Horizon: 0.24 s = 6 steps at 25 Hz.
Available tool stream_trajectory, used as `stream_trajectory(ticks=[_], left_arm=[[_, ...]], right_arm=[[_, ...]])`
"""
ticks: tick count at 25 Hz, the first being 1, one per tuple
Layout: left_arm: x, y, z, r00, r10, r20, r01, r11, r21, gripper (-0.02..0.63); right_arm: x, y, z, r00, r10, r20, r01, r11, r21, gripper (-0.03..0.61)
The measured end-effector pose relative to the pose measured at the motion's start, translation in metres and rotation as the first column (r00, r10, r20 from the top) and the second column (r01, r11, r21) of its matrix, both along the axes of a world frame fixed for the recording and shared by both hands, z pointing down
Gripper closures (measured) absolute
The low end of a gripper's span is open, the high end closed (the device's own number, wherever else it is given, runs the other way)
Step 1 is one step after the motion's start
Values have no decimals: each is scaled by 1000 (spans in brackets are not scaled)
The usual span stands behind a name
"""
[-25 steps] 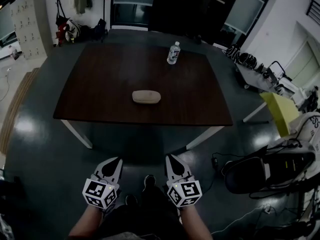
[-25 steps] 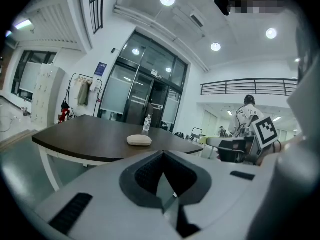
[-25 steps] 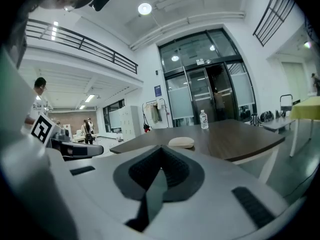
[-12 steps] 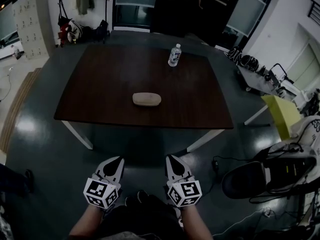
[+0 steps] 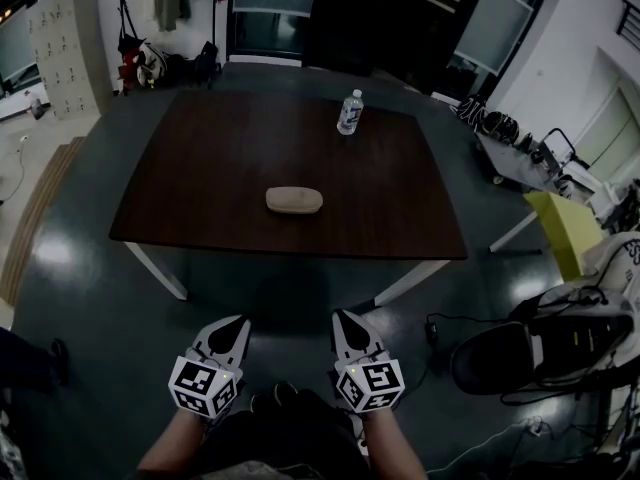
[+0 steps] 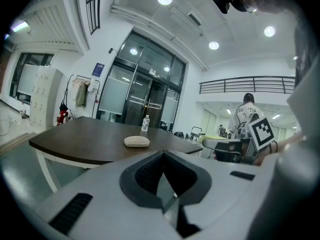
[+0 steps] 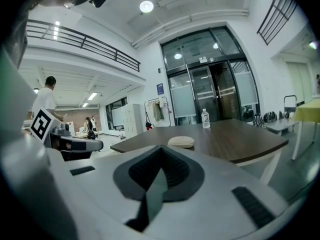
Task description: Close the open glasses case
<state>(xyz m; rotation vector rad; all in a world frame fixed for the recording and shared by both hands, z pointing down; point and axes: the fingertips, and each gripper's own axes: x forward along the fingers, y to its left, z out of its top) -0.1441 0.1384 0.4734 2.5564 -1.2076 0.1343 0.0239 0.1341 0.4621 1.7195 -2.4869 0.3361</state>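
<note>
Comparing with a second ago, little is changed: glasses case (image 5: 294,200) is seen shut on table (image 5: 200,158); left gripper (image 5: 232,330) and right gripper (image 5: 348,328) are kept clenched, empty, well apart from it.

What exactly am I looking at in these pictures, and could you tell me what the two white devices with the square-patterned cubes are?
There is no robot here. A person holds a hand-held gripper in each hand, the left gripper and the right gripper; the patterned cubes are part of them. The top-down picture comes from a camera on the person's head. The other two come from cameras riding on each gripper, looking along its fingers. Both pairs of fingers are closed and hold nothing. Ahead stands a dark table with a beige glasses case and, farther back, a water bottle. The person stands short of the table, touching neither object.
</note>
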Motion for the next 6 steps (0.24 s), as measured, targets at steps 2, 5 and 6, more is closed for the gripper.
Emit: stream_trajectory(ticks=[2,5,6], left_arm=[[-2,1,0,1000,-3,-1,3,1000,0,604],[-3,2,-2,1000,-7,-6,7,1000,8,604],[-3,2,-3,1000,-8,-8,8,1000,10,604]], right_arm=[[-1,2,0,1000,-2,-2,2,1000,1,589],[-1,3,0,1000,-1,-4,1,1000,3,589],[-1,3,0,1000,-1,-4,1,1000,4,589]])
